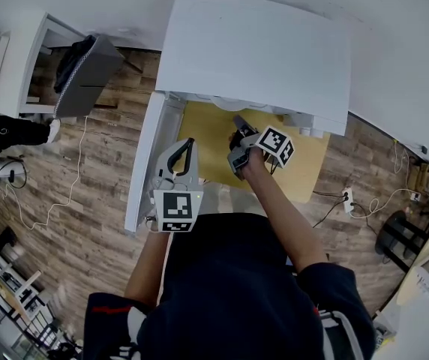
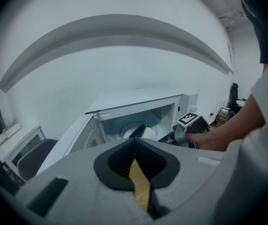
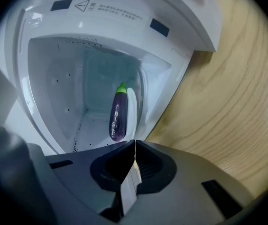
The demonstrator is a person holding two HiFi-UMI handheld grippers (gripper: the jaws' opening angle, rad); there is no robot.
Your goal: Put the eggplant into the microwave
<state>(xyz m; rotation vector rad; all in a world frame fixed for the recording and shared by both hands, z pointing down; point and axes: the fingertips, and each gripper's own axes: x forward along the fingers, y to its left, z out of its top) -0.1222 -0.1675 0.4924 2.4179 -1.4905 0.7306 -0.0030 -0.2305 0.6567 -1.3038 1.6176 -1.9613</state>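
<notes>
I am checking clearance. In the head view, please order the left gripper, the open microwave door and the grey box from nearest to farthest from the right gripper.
1. left gripper, beside it, left.
2. microwave door, just beyond, left.
3. grey box, far upper left.

The microwave [image 1: 256, 47] stands on the counter [image 1: 308, 163], its door [image 1: 145, 163] swung open to the left. The eggplant [image 3: 117, 116] lies inside the chamber, apart from both grippers. The right gripper [image 1: 238, 120] is just before the opening, and the left gripper [image 1: 190, 144] is nearer and to its left, beside the door.
</notes>
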